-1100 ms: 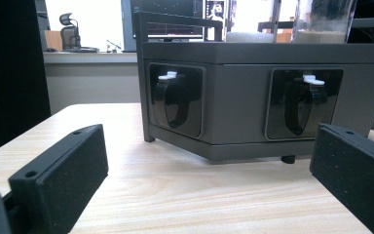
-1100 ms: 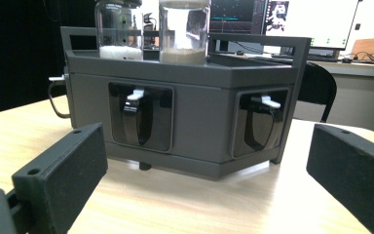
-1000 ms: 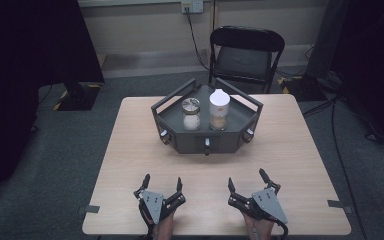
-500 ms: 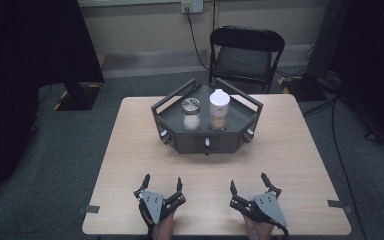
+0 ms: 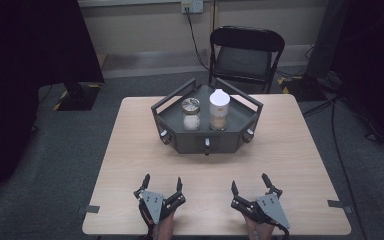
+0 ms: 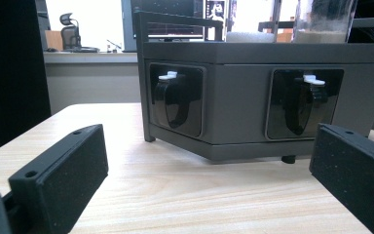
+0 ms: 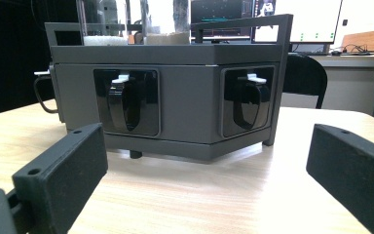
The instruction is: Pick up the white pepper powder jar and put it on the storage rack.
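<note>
Nothing has shifted: left gripper (image 5: 161, 184) and right gripper (image 5: 250, 182) rest on the counter (image 5: 130, 150), fingers spread wide, empty. Ahead of both fingers stands the grey tray (image 5: 207, 142), carrying two jars (image 5: 191, 114).

Jar tops: in the left tool view, the two jars (image 6: 324, 19) standing on the grey tray (image 6: 253, 97) are cut off by the top edge, so their lids are out of the picture.
Jar contents: pale fill in both jars; what it is cannot be told.
Tray's far side: behind the tray's front wall (image 7: 185, 97) in the right tool view, its floor is hidden.
Forearms: in the high view, below the left tool (image 5: 161, 192) and right tool (image 5: 256, 192), the bottom edge cuts them off.
Tray's front knobs (image 5: 207, 144): too small to read.
</note>
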Demonstrator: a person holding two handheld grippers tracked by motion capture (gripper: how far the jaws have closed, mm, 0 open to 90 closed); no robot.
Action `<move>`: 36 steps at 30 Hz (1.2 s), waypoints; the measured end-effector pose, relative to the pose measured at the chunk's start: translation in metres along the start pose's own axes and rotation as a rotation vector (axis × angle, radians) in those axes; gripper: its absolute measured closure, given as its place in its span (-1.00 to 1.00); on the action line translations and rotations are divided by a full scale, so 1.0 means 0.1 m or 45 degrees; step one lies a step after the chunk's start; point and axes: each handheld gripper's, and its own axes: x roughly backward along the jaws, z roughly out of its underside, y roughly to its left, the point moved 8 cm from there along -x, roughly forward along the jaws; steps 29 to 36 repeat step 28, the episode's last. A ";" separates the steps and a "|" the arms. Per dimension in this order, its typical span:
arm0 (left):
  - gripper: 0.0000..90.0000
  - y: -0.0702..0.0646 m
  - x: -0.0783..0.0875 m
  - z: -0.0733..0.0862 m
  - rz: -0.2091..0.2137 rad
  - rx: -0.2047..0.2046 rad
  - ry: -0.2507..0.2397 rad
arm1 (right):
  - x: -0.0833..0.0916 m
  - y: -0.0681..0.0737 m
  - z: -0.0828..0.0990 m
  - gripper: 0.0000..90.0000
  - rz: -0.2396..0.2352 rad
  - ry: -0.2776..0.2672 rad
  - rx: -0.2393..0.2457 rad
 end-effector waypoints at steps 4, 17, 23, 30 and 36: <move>-1.00 0.00 0.00 0.00 0.000 0.000 0.000 | 0.00 0.00 0.00 -1.00 -0.001 0.000 0.000; -1.00 0.00 0.00 0.00 0.006 -0.003 0.001 | 0.00 -0.01 0.00 -1.00 -0.008 -0.001 -0.002; -1.00 0.00 0.00 0.00 0.006 -0.004 0.004 | 0.00 -0.01 0.00 -1.00 -0.008 0.000 -0.001; -1.00 0.02 -0.02 -0.02 0.032 0.001 0.020 | 0.00 -0.01 0.00 -1.00 -0.011 0.000 -0.003; -1.00 0.02 -0.02 -0.02 0.032 0.001 0.020 | 0.00 -0.01 0.00 -1.00 -0.011 0.000 -0.003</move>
